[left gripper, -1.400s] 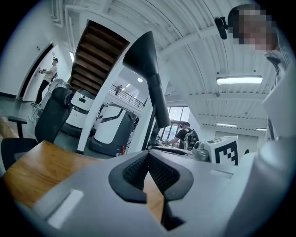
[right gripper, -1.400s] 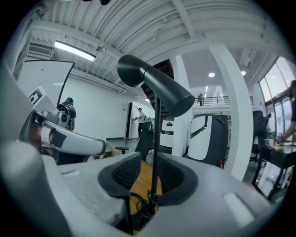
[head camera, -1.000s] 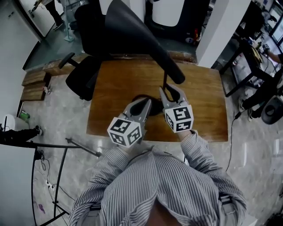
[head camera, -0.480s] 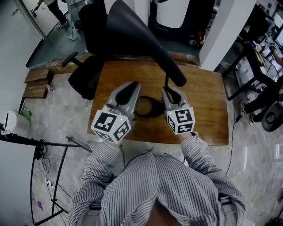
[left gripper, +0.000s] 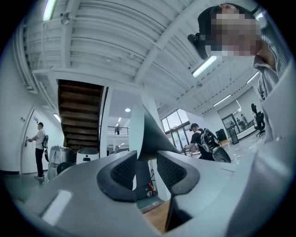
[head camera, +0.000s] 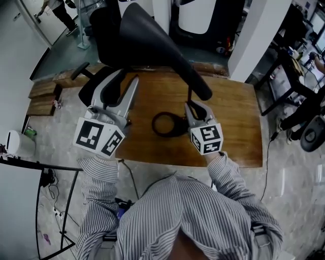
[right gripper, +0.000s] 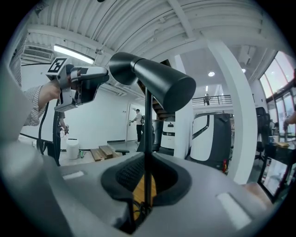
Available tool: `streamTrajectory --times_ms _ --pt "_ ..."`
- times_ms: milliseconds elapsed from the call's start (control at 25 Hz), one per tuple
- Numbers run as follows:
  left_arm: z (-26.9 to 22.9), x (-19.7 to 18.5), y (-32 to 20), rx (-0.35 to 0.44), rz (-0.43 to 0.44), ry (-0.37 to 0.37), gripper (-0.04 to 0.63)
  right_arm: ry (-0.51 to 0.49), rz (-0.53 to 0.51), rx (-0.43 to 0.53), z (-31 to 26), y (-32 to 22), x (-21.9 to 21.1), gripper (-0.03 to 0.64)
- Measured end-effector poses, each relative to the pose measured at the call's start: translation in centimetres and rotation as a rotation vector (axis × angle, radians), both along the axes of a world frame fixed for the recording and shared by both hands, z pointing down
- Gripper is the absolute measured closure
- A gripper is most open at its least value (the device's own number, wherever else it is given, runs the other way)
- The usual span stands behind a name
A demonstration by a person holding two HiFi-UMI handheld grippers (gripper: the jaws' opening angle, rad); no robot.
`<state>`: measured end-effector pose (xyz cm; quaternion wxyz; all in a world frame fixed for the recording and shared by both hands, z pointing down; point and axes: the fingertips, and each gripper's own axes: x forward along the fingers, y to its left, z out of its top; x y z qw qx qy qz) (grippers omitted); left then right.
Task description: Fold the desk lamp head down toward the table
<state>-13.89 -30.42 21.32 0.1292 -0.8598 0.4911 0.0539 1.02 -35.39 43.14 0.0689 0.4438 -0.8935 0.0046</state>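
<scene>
Closest to the head camera, a person's striped shirt [head camera: 188, 213] fills the lower part of the view, with both sleeves reaching forward to a marker-cubed gripper in each hand. On the person's right, the right gripper [head camera: 197, 107] points roughly level over the wooden table [head camera: 228, 122]. Its jaws are closed on the thin upright stem [head camera: 190, 94] of the desk lamp, and the right gripper view shows that dark rod pinched between the two pads. On the person's left, the left gripper [head camera: 124, 84] is held higher, beside the table's left edge, angled slightly upward. Its jaws are opening, the fingers are spread, and the pads press on nothing. The left gripper view shows only the narrowing cone of the lamp beyond the gap. Between the two grippers, the lamp's black base ring [head camera: 154, 124] lies flat on the tabletop. Above it, the lamp head [head camera: 152, 43], a long black cone, slants up and away from the top of the stem, with its wide mouth toward the far left and well clear of the table. Behind the table stands a black office chair [head camera: 96, 89]. To its left, wooden planks [head camera: 40, 96] are stacked on the pale floor. Farther off, at the top left, another person [head camera: 61, 10] stands in the room.
</scene>
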Motion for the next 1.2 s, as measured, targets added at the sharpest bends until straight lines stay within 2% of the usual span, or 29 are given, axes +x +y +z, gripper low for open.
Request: streamTrajectory --times_ms 200,400,560,1200 --pt "-2.7 -0.4 -0.1 0.057 0.017 -0.06 0.474 -0.002 0.001 0.001 0.0 0.1 -0.1 0.577" --pt "-3.6 0.6 -0.2 0.082 0.062 -0.088 0.474 0.0 0.0 -0.001 0.0 0.1 -0.2 0.577" --pt "-3.5 1.0 -0.1 0.089 0.085 -0.072 0.517 -0.002 0.0 -0.002 0.1 0.0 -0.2 0.577" --pt "-3.4 0.6 0.2 0.106 0.074 -0.044 0.52 -0.014 -0.003 -0.007 -0.1 0.2 -0.2 0.577"
